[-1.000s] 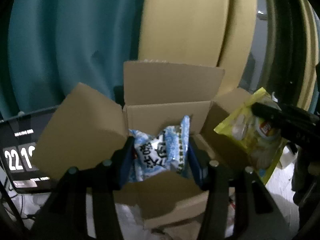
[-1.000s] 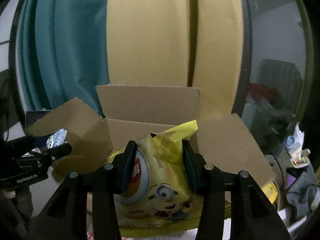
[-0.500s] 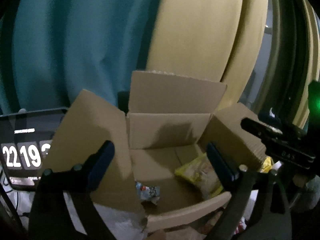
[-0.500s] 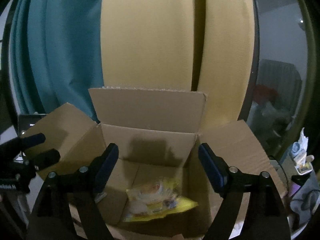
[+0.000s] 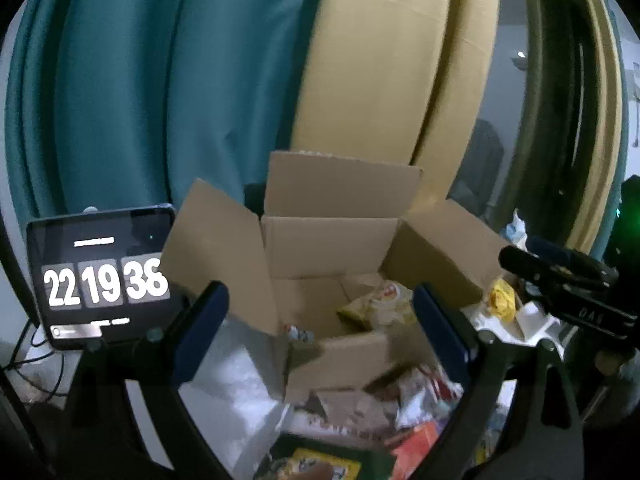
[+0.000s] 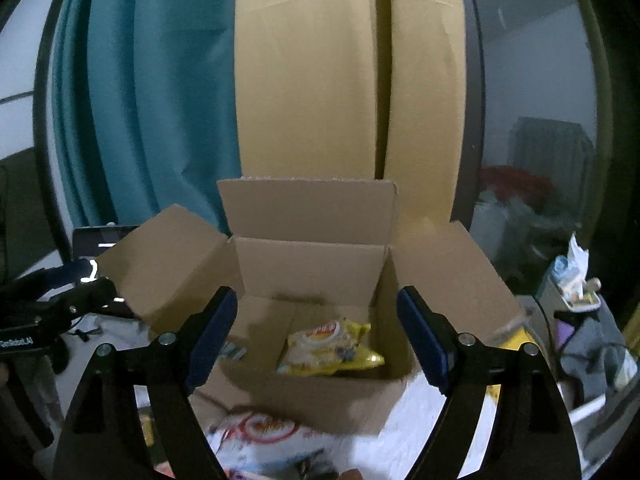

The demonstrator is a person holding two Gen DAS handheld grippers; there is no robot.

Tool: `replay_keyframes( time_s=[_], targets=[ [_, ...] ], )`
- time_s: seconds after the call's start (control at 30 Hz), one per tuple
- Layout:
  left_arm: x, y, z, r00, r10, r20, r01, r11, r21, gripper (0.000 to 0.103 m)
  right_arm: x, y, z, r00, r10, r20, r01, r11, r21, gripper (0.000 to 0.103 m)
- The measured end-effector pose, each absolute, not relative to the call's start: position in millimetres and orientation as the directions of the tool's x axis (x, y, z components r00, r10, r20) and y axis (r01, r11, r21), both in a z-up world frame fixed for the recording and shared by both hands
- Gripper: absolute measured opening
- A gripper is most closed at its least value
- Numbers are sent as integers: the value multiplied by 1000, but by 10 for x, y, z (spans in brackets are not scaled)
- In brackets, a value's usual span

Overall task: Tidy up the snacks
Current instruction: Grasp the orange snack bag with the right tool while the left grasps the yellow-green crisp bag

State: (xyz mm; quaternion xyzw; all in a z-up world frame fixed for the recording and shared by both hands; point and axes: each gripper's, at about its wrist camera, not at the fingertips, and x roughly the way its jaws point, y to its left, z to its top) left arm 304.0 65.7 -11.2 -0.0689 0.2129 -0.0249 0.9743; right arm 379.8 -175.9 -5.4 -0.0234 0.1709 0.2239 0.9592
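With nothing between its blue pads, the left gripper [image 5: 320, 322] stands spread wide at the bottom centre of its own view, and the right gripper [image 6: 316, 330] is equally wide and empty low in its view. Both sets of jaws have just been opening. Beyond each, mid-frame, sits an open cardboard box [image 6: 308, 264] with its flaps folded outward, probably so that packets can drop in freely. On the box floor lies a yellow snack bag [image 6: 332, 346], right of centre, and a small blue-and-white packet [image 6: 234, 350] lies at the lower left, half hidden behind a finger. More loose snack packets [image 5: 416, 396] wait in front of the box, so the sorting looks barely begun. Only the left view shows a tablet clock [image 5: 106, 276] at middle left. Only the right view shows the whole yellow bag and cluttered shelves at the right edge. Teal and yellow curtains hang behind.
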Motion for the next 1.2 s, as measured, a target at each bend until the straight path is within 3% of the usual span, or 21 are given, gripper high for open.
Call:
replay_keyframes(
  time_s=[0.57, 1.2],
  targets=[
    [2341, 732, -452, 882, -90, -463, 6, 984, -180, 94, 2968, -1849, -420, 814, 433, -388, -448, 892, 58, 85],
    [2274, 819, -1262, 751, -162, -640, 48, 980, -192, 94, 2792, -1325, -1258, 668, 471, -576, -506, 855, 113, 85]
  ],
)
